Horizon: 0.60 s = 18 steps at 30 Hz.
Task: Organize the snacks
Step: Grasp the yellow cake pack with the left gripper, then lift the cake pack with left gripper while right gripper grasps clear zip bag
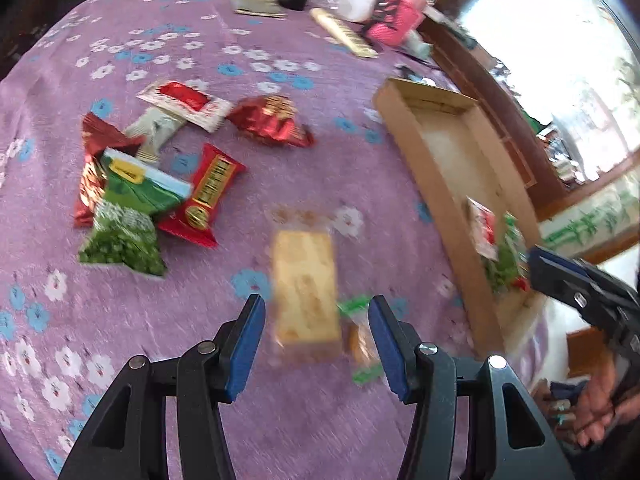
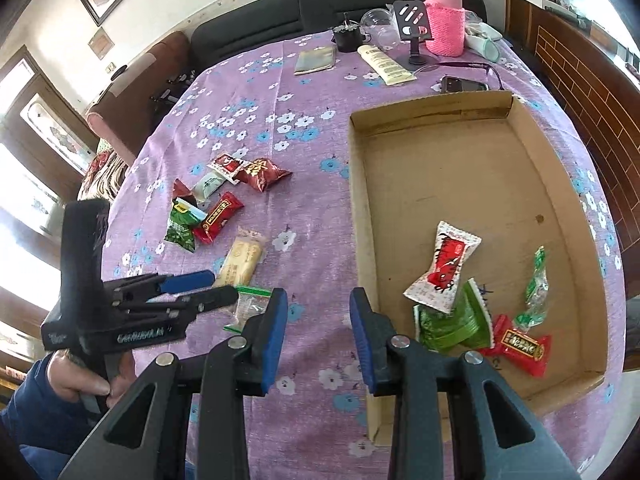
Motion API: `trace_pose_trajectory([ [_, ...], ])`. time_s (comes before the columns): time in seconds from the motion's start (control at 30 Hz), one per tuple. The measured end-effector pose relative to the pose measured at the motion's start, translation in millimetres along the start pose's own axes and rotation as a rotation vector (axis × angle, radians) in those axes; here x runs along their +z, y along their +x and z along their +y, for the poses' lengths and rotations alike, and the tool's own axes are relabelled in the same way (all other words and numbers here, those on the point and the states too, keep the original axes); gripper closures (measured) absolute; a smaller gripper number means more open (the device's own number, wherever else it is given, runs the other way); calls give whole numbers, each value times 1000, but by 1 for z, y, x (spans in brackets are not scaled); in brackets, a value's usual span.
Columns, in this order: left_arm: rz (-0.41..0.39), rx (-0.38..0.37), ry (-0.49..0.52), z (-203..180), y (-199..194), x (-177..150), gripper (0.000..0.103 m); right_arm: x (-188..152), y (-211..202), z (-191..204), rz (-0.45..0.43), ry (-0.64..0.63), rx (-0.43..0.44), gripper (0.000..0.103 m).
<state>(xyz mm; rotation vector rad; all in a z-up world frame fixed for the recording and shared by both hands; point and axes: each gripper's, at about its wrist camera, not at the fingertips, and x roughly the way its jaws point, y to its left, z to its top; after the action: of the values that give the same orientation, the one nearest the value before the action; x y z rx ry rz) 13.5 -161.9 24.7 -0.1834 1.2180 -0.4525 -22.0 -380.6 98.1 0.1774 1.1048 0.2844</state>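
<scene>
A yellow cake bar in clear wrap (image 1: pixel 306 292) lies on the purple flowered cloth. My left gripper (image 1: pixel 318 308) stands open just above its near end, a gap on each side of the bar. A small clear packet with green edges (image 1: pixel 360 340) lies beside it. A pile of red, green and white snack packets (image 1: pixel 160 168) sits further left. My right gripper (image 2: pixel 319 300) is open with nothing between its fingers, hovering by the near left wall of the cardboard box (image 2: pixel 356 200). Several snacks lie in the box's near corner, among them a white-and-red packet (image 2: pixel 442 268).
At the table's far end stand a pink-sleeved bottle (image 2: pixel 444 16), a phone stand (image 2: pixel 414 28), a cream tube (image 2: pixel 384 64), a phone (image 2: pixel 464 85), a black cup (image 2: pixel 347 36) and a booklet (image 2: pixel 316 60). A dark sofa lies beyond.
</scene>
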Motion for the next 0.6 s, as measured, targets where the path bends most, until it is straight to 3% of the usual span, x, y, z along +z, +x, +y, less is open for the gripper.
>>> trace_pose_trajectory([
  [0.2, -3, 88, 40, -13, 12, 10, 46, -5, -2, -4, -4, -3, 28, 67],
  [0.23, -7, 117, 54, -17, 14, 10, 52, -6, -1, -3, -2, -4, 31, 67],
  [0.27, -13, 155, 65, -19, 15, 10, 65, -7, 0, -1, 2, -8, 36, 67],
  [0.3, -17, 177, 69, -19, 15, 10, 68, -9, 1, 3, 6, -15, 45, 67],
  [0.6, -31, 195, -6, 27, -18, -23, 69, -19, 30, 42, 67, -34, 109, 67],
])
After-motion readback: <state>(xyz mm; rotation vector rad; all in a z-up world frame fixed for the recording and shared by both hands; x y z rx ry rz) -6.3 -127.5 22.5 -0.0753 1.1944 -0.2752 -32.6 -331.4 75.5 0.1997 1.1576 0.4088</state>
